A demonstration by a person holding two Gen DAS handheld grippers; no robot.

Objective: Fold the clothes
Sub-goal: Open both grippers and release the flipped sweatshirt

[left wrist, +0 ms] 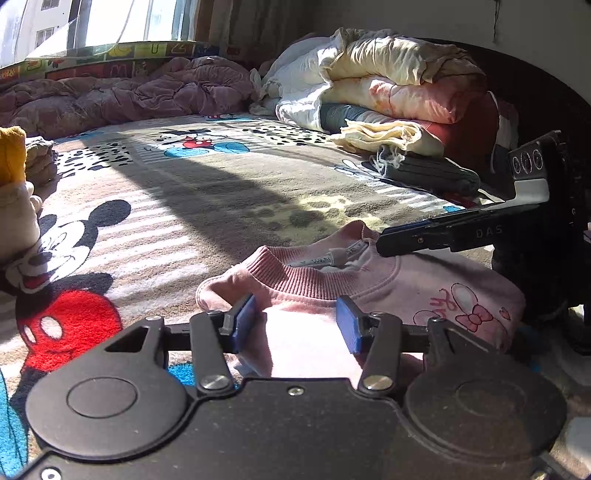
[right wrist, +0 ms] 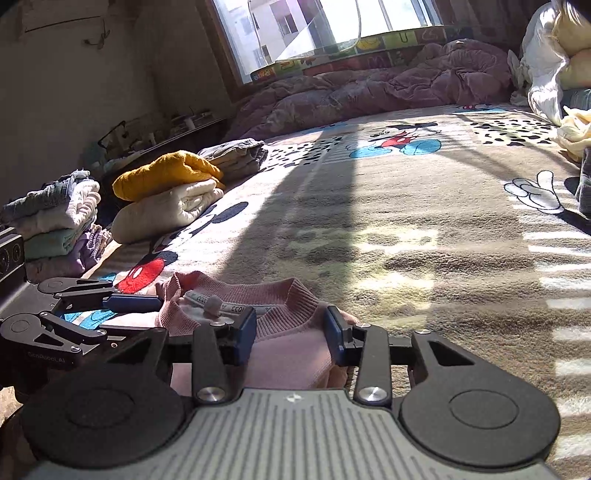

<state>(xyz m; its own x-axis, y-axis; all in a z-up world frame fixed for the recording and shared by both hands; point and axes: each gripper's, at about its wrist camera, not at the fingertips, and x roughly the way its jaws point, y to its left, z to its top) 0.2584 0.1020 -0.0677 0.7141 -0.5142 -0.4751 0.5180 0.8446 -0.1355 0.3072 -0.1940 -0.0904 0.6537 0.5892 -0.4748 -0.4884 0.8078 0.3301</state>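
One pink sweatshirt (left wrist: 369,295) lies flat at near edge of Mickey blanket (left wrist: 207,184), collar facing the window. Left gripper (left wrist: 299,325) and right gripper (right wrist: 291,332) both spread apart over its shoulders, pads not pinching fabric. Folded stack w/ mustard sweater (right wrist: 166,173) sits well apart to the left; bedding pile (left wrist: 388,85) on far right.

A Mickey Mouse blanket (right wrist: 424,236) covers the bed. A purple quilt (right wrist: 388,88) lies crumpled along its far edge beneath the window (right wrist: 314,26), with piled bedding (left wrist: 388,85) stacked at one end.
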